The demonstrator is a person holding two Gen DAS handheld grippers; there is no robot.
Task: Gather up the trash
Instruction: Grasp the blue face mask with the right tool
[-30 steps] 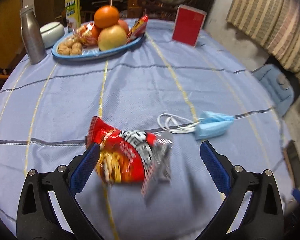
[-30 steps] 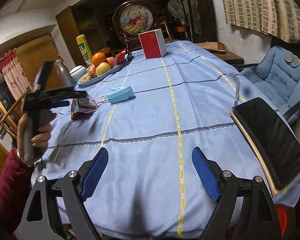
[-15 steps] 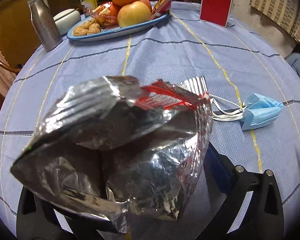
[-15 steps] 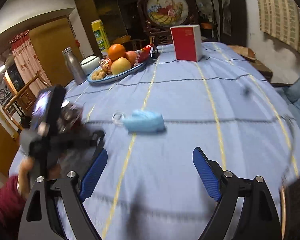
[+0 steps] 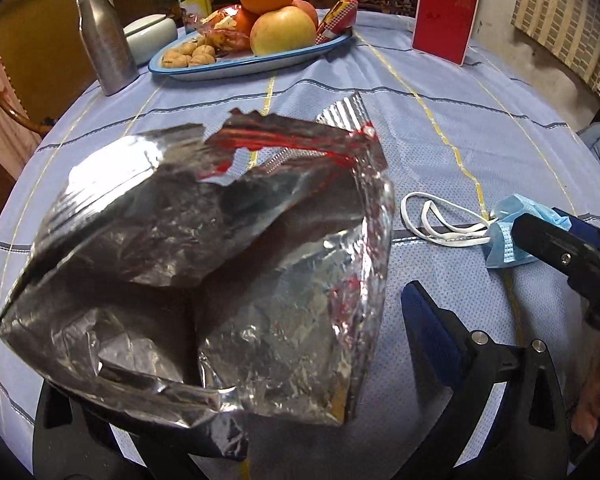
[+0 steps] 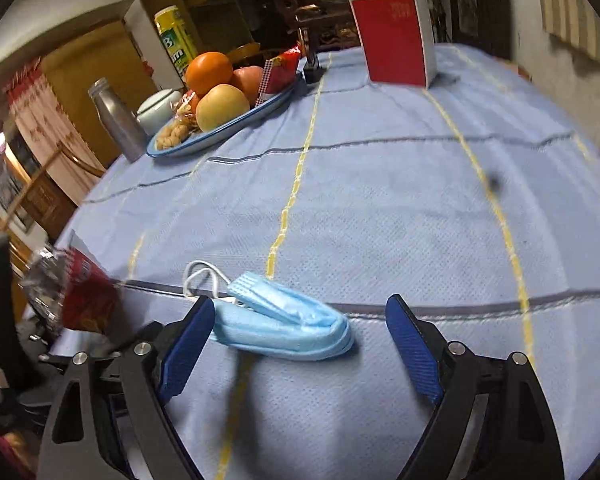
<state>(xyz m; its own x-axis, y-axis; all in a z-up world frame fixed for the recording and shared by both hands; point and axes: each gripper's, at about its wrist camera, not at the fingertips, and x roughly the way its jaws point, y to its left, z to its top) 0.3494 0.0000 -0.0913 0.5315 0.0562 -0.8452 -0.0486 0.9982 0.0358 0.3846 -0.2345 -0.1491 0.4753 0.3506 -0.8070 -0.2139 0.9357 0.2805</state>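
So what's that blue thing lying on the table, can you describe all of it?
It is a face mask, light blue, of soft pleated fabric, folded over on itself into a long bundle. Its white elastic ear loops trail out from one end. It lies flat on the blue tablecloth, across a dark stripe. The right gripper stands over it with jaws open, one blue pad at each end; whether the left pad touches the mask cannot be told.

Right tool (image 6: 300, 332) jaws wide; left tool (image 5: 228, 344) clamped.
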